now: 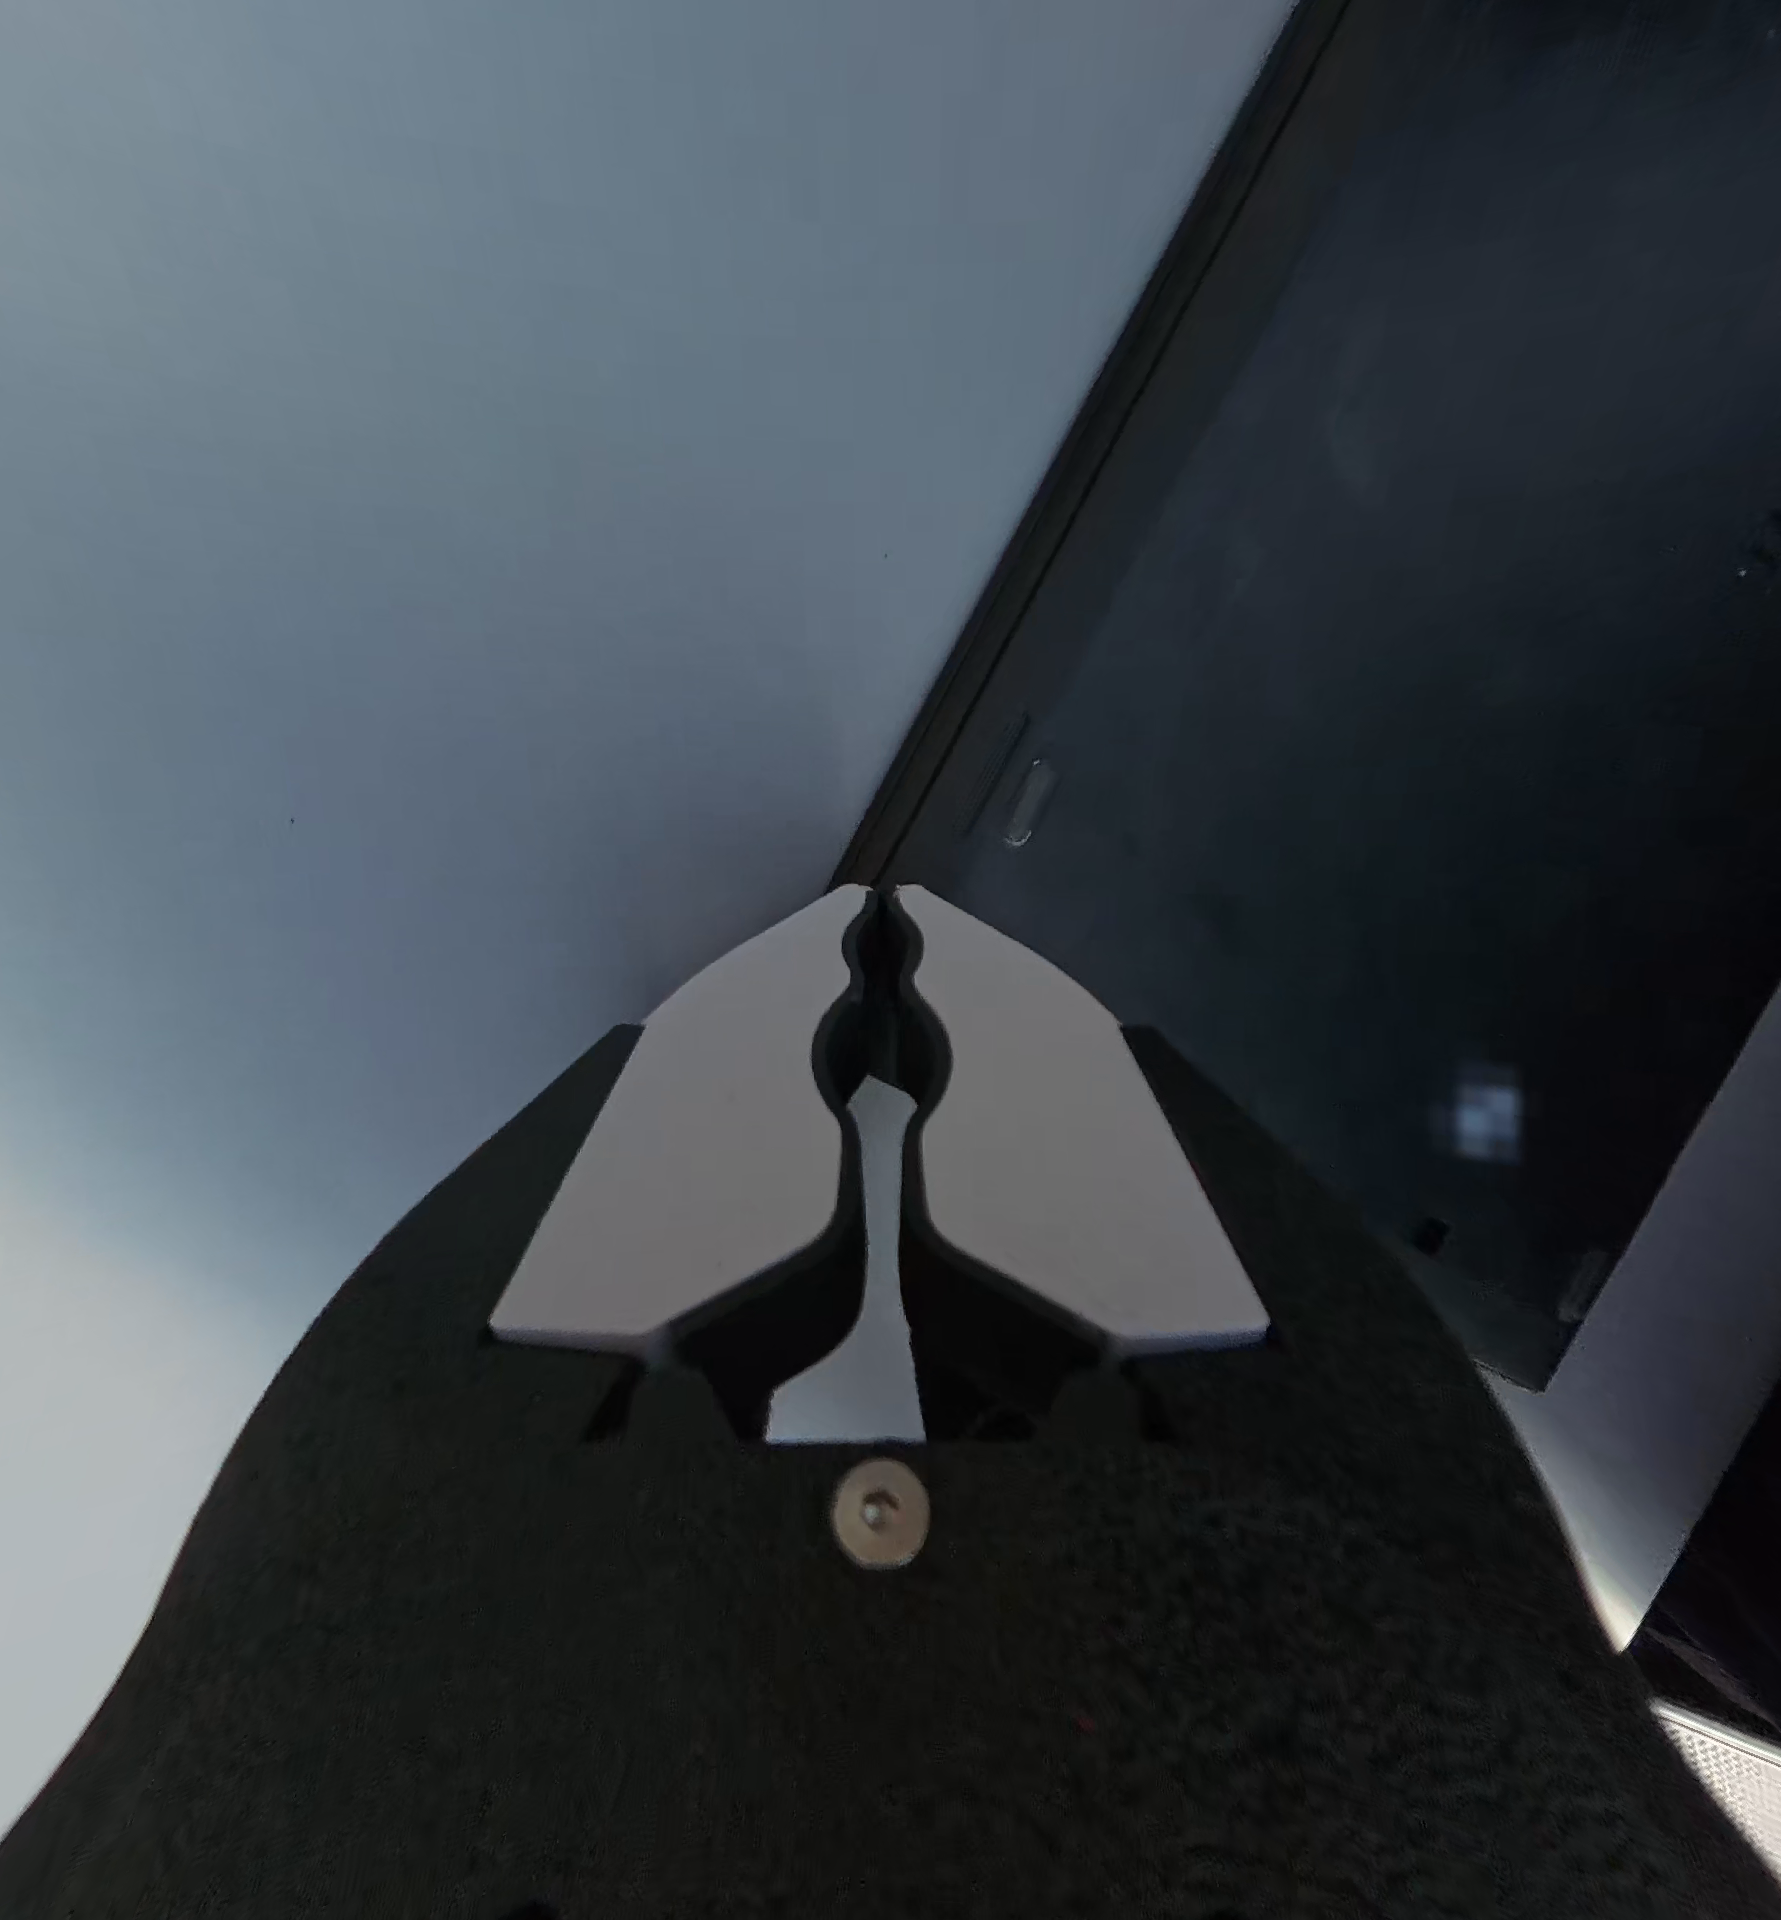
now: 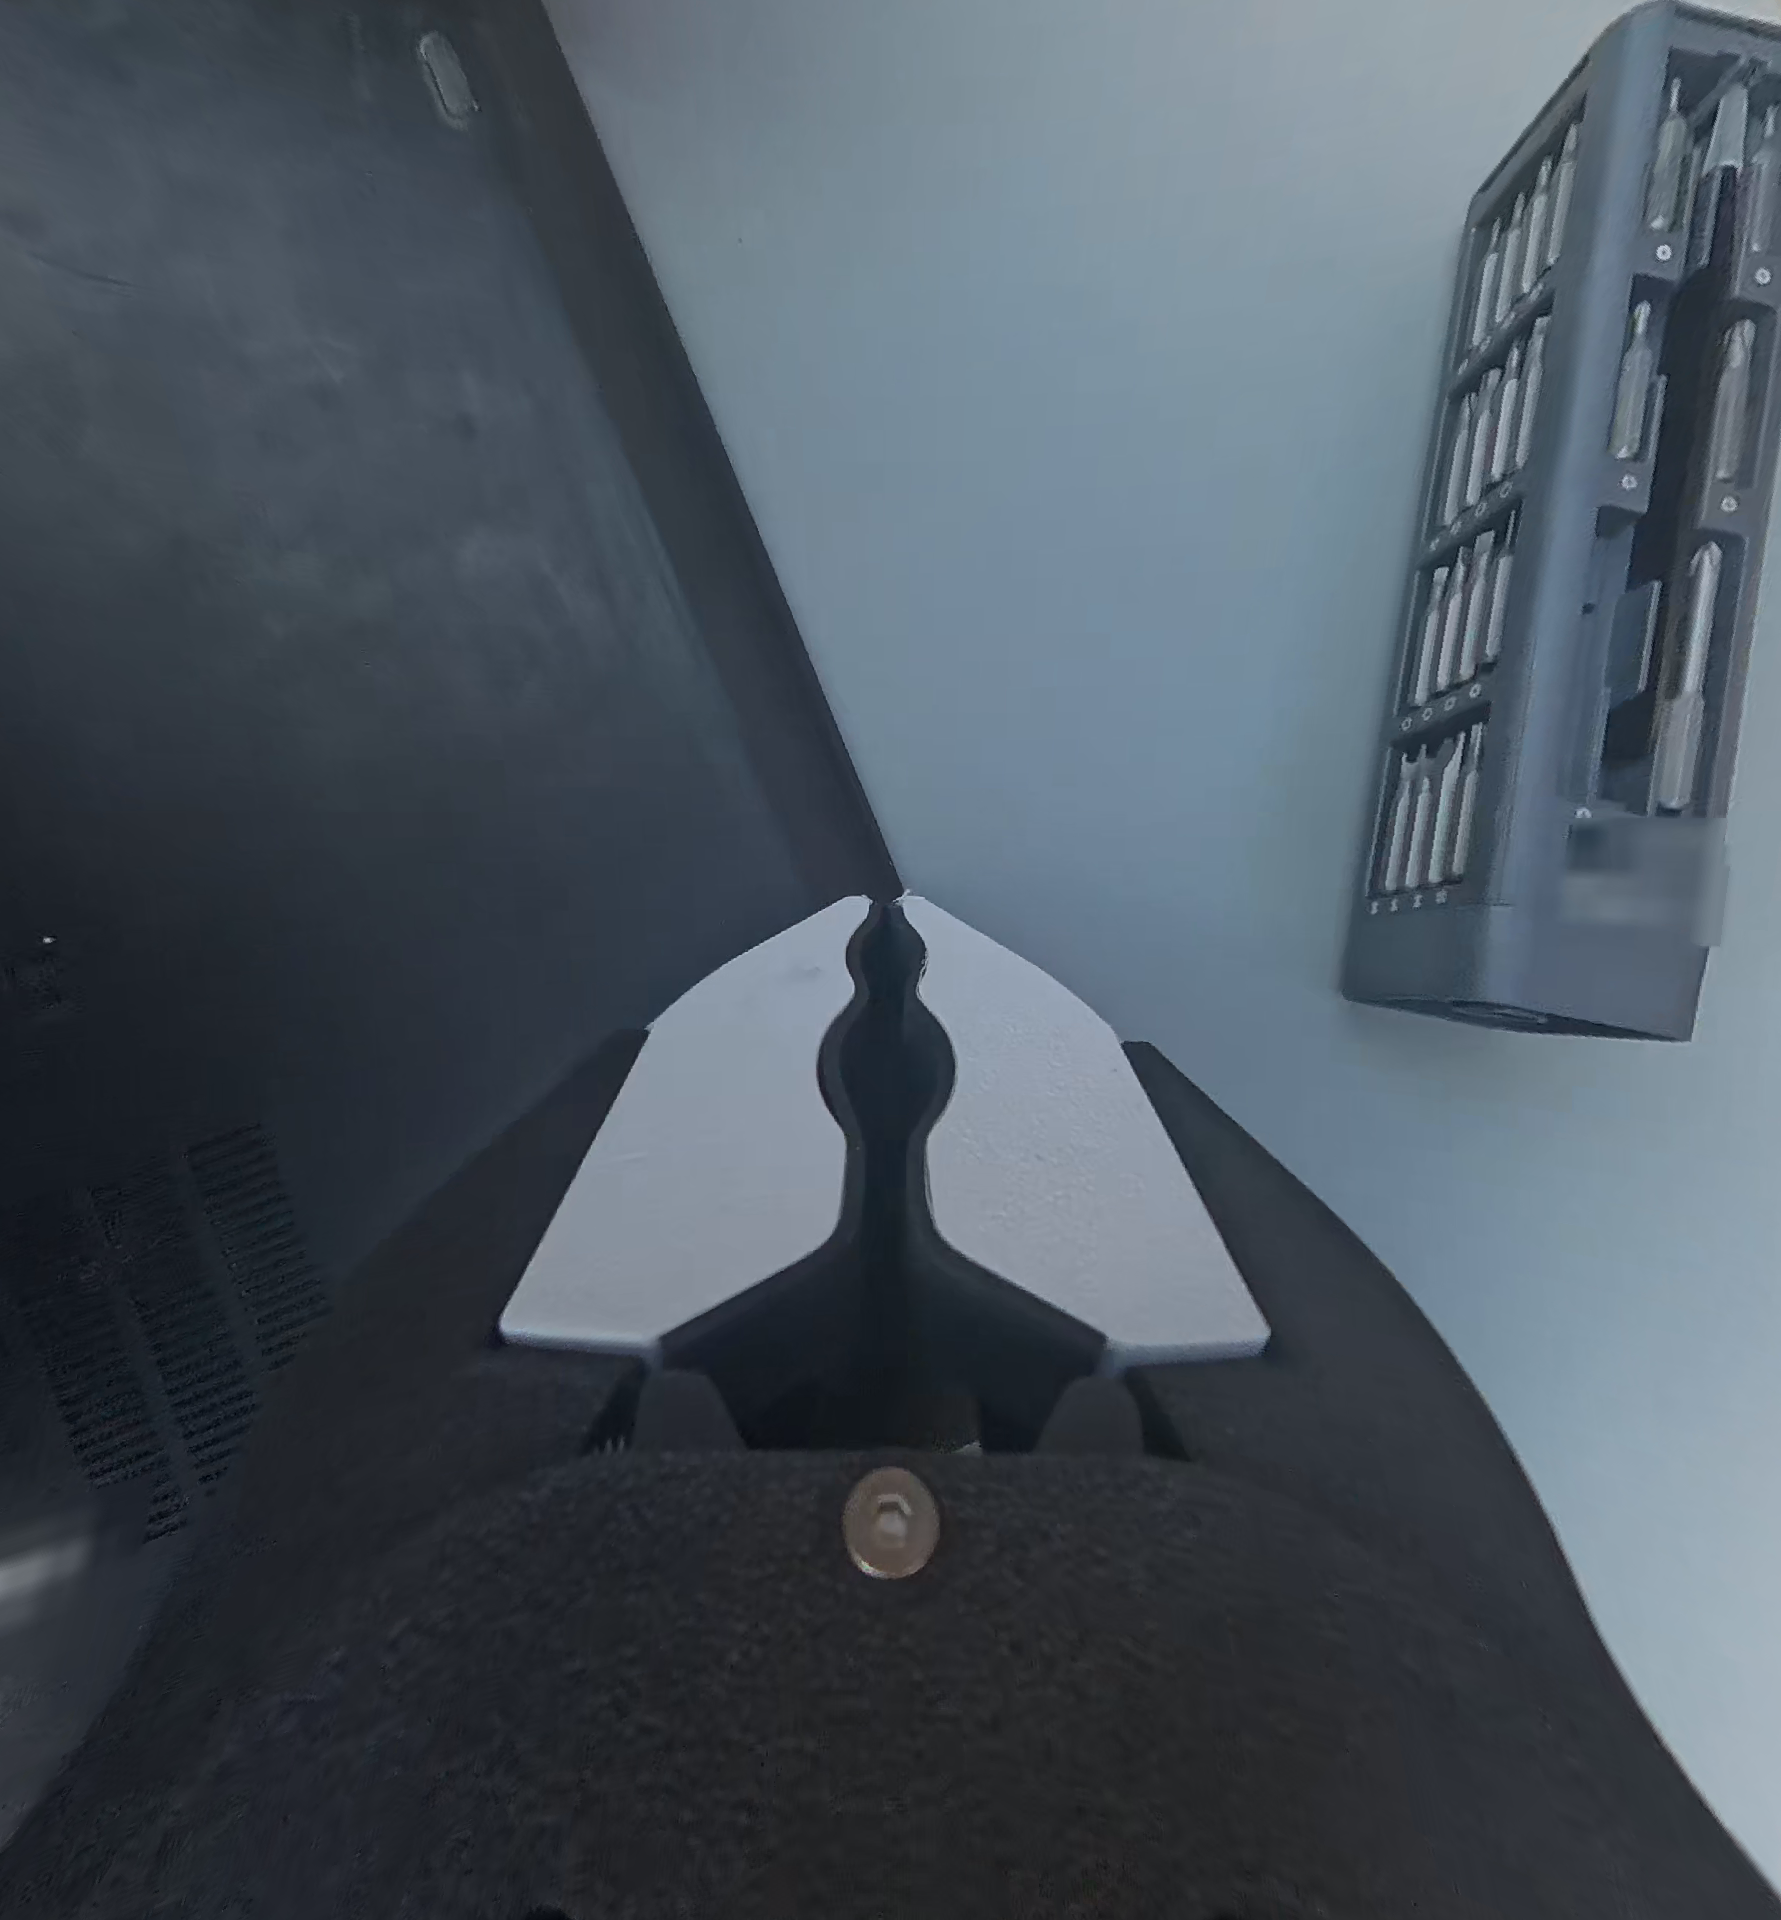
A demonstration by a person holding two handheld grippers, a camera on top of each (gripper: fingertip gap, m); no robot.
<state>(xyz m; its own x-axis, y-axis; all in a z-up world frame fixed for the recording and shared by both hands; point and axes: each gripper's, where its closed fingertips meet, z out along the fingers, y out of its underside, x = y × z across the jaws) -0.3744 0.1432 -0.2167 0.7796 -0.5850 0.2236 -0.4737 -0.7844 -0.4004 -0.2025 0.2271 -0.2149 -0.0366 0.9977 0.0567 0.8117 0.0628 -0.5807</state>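
The desk (image 1: 450,520) is pale blue-grey and smooth. A big black laptop (image 1: 1385,727) lies on it with its bottom side up. In the left wrist view its long edge runs from the low middle up to the top right, and the laptop lies to the right of that edge. In the right wrist view the laptop (image 2: 294,520) fills the left side, and its edge slants up to the top left. It is dark and dull, with rows of small air slots (image 2: 179,1299) and a little rubber foot (image 2: 446,73).

The left claw (image 1: 878,891) is clenched, its tips together right at the laptop's edge. I cannot tell if it nips the edge. The right claw (image 2: 886,902) is clenched too, its tips at the laptop's other edge.

A grey box of screwdriver bits (image 2: 1582,540) lies on the desk, well apart, to the right of the right claw.
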